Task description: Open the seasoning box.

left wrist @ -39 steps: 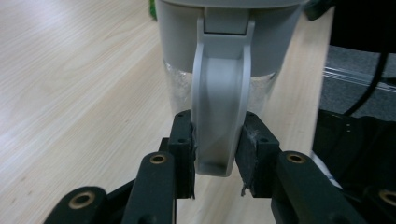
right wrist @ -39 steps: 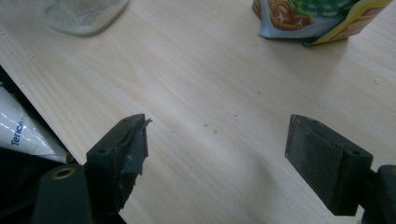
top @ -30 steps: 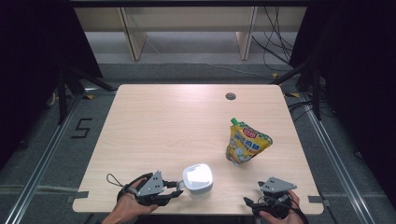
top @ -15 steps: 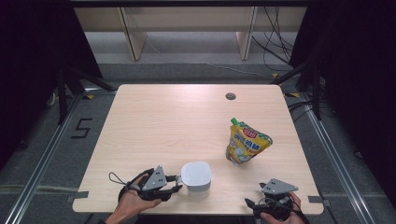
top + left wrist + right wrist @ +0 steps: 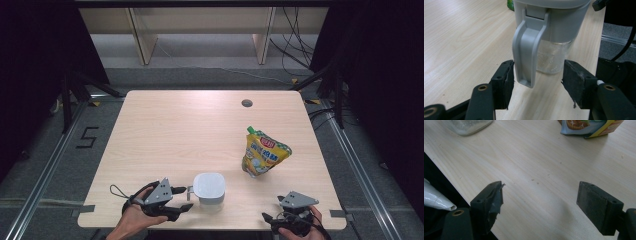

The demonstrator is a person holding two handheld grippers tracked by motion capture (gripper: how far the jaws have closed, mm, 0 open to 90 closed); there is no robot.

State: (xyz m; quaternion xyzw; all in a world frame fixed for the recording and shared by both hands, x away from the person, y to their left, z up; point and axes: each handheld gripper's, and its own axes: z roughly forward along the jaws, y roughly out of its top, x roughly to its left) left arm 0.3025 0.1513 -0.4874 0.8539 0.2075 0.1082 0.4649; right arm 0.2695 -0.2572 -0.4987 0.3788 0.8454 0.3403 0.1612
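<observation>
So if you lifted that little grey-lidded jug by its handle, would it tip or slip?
The jug looks like rigid plastic, so it should not flex. Its grey handle is smooth and may slip between the pads. It seems nearly empty, probably light, with a bulky lid, so a push could tip it.

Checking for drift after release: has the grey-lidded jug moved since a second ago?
Yes, slightly. The jug has shifted toward the table's near edge and a touch left. The left gripper jaws have just been opening, with the handle between them, no longer clamped.

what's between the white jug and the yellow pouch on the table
Nothing: in the high view the stretch of table between the jug and the pouch is bare wood.
</observation>
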